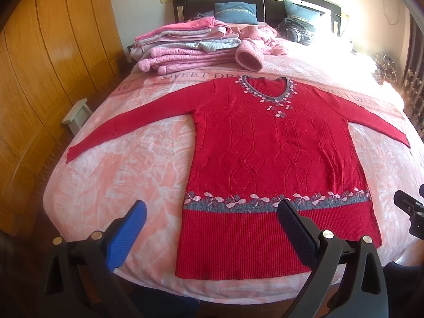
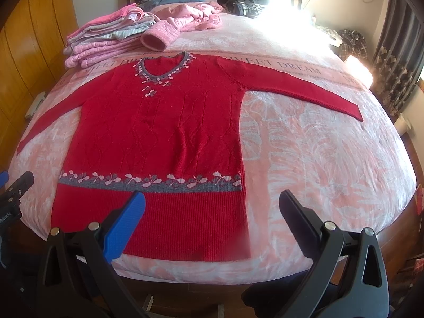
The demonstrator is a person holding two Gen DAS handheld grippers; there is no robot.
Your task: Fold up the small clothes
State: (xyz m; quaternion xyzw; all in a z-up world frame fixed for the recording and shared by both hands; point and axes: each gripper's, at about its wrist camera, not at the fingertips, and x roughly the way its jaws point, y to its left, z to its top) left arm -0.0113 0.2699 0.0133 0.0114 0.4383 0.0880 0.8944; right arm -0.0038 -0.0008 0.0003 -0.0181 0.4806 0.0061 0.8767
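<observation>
Looking down over the bed, I see its pink blanket with pale leaf print and the words "SWEET DREAM" woven in a band; it looks soft and plushy. In the middle lies the red sweater, flat, front up, both sleeves stretched out to the sides, hem toward me at the near edge of the bed. It is a knitted piece with raised diamond lines on the body, a ribbed band at the bottom, a grey stripe with pink flower shapes above it, and the same flowers around the round neck.

I judge that the folding of this sweater is not yet begun: no sleeve is turned in and no crease shows. Behind it, near the headboard, a stack of folded pink and grey clothes seems finished work, and a loose pink heap beside it probably waits for its turn.

My left gripper hovers over the lower left corner of the hem, its tongs wide apart and holding nothing. My right gripper hovers over the lower right corner, also spread and empty.
</observation>
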